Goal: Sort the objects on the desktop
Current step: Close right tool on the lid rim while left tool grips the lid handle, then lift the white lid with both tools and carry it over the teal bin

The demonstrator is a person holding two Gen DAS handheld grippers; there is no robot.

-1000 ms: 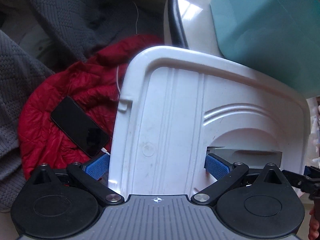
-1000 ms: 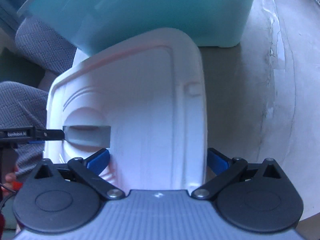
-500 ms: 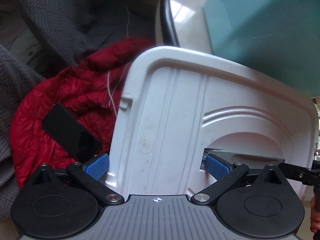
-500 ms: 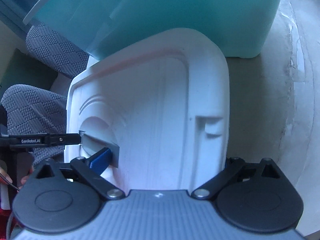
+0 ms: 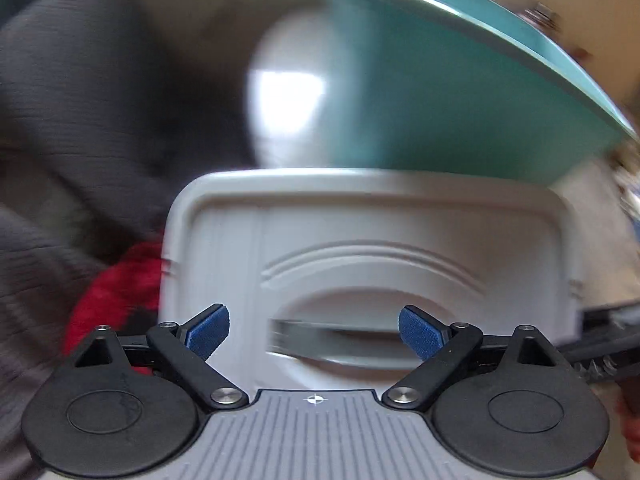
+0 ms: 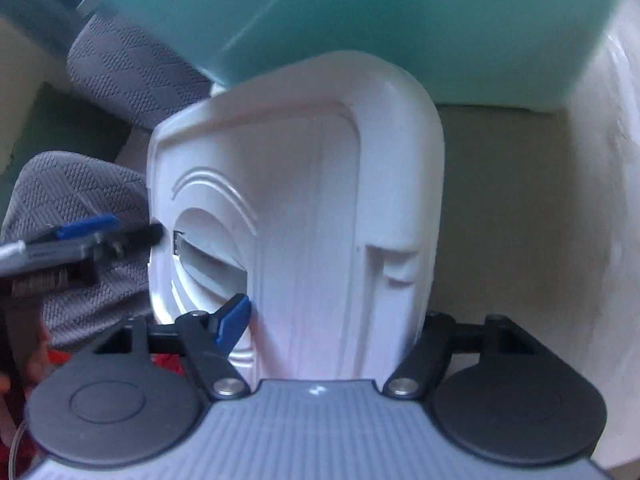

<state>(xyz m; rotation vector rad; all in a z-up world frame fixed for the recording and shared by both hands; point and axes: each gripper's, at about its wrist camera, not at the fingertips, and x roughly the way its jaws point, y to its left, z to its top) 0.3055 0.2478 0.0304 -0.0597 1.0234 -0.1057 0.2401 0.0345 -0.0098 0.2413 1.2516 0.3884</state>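
Note:
A white plastic lid (image 5: 360, 240) with a recessed handle fills both views; it also shows in the right wrist view (image 6: 312, 208). My left gripper (image 5: 316, 330) stands open in front of the lid's handle end, its blue pads apart and off the lid. My right gripper (image 6: 332, 320) grips the lid's right side, one blue pad (image 6: 232, 318) on its face, the other finger behind the rim. A teal bin (image 5: 460, 100) stands just beyond the lid, also in the right wrist view (image 6: 360, 12). The left wrist view is blurred.
A red padded jacket (image 5: 116, 284) and grey knitted fabric (image 5: 60, 120) lie to the left. The grey fabric also shows in the right wrist view (image 6: 72, 200). A pale tabletop (image 6: 520, 200) lies to the right of the lid.
My left gripper has let go of the lid's edge and swung to face the handle end. The right gripper has tilted the lid up and nearer the teal bin. The phone has left view.

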